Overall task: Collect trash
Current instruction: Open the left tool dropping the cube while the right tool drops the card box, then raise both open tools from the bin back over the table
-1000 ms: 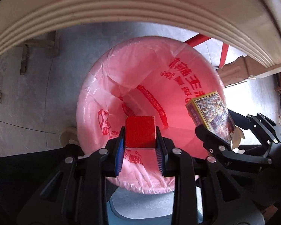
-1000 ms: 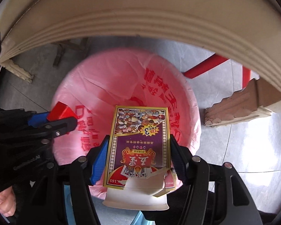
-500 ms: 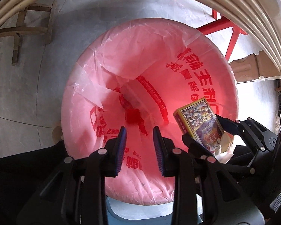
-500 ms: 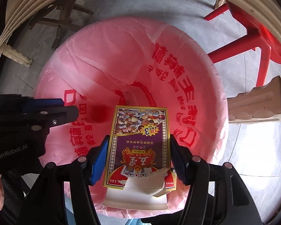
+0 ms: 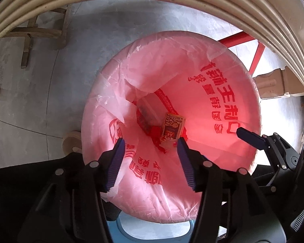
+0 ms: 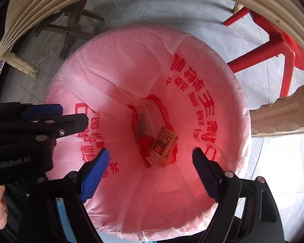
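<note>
Card box (image 6: 163, 141), gold-edged, purple face, lies atop a red block (image 6: 145, 141) at the bottom of my pink-lined bin (image 6: 111, 77). Left tool (image 5: 150, 143) and right tool (image 6: 150, 154) just opened, both empty.

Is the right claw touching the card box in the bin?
Apart. The right wrist view shows the right claw open and empty, with the card box far below it at the bag's bottom.

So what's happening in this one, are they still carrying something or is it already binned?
Already binned. A person holds both grippers above a bin lined with a pink bag. The left gripper and right gripper have just been opening, with nothing between their jaws. The playing-card box and a small red block lie at the bottom.
</note>
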